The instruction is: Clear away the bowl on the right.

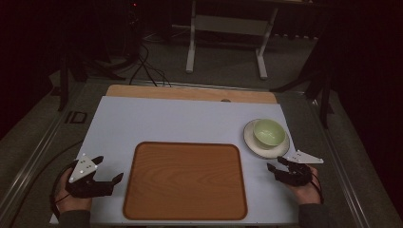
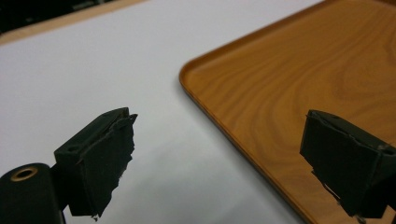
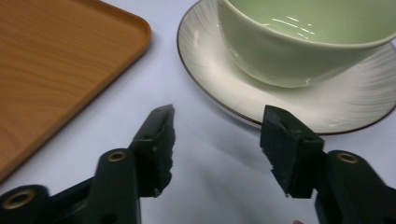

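A pale green bowl sits on a white plate at the right of the white table mat. A wooden tray lies empty in the middle. My right gripper rests just in front of the plate, open, nothing between its jaws. In the right gripper view the bowl and plate lie close ahead of the open gripper, and the tray's corner is at the left. My left gripper stands open left of the tray; its own view shows the gripper spanning the tray's edge.
The white mat covers a wooden tabletop. Beyond the table, a white stand and cables sit on the dark floor. Bare mat lies behind the tray.
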A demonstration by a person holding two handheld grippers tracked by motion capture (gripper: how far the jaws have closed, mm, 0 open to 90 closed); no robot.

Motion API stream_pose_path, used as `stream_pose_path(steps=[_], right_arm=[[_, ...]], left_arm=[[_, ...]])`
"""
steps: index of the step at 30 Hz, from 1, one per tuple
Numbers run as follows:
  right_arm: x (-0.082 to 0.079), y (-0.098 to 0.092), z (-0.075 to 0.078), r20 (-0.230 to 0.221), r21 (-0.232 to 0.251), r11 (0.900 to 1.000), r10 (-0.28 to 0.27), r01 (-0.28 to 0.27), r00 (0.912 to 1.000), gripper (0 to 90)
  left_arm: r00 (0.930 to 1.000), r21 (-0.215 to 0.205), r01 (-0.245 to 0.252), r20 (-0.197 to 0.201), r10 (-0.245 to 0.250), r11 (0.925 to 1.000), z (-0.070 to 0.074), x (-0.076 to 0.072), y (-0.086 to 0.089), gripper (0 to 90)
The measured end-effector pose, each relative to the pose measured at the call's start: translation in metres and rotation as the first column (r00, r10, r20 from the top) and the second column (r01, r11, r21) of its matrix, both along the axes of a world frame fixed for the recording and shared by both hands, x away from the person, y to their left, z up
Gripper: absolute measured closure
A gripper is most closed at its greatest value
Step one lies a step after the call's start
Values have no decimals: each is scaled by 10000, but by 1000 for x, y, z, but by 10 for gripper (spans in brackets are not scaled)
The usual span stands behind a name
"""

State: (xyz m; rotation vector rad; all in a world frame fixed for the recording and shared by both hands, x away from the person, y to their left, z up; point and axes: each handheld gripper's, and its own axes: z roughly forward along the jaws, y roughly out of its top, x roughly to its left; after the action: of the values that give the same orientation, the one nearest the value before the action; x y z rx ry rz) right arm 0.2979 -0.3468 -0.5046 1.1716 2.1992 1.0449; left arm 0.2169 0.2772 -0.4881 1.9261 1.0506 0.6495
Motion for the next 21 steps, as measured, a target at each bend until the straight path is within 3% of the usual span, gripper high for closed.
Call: stream_pose_path(steps=[8, 16, 21], right_arm=[[0, -4, 1, 141, 271, 9994, -217, 213, 9997, 472], [2, -5, 8, 202, 397, 9987, -322, 314, 9993, 471], [3, -3, 13, 272, 394, 9990, -199, 188, 9994, 459]], left_arm=[[10000, -108, -79, 46, 80, 9999, 1, -1, 2, 107], [9990, -682, -399, 184, 412, 9969, 2, -2, 10, 122], [9985, -694, -514, 155, 526, 9963, 1, -2, 11, 127]])
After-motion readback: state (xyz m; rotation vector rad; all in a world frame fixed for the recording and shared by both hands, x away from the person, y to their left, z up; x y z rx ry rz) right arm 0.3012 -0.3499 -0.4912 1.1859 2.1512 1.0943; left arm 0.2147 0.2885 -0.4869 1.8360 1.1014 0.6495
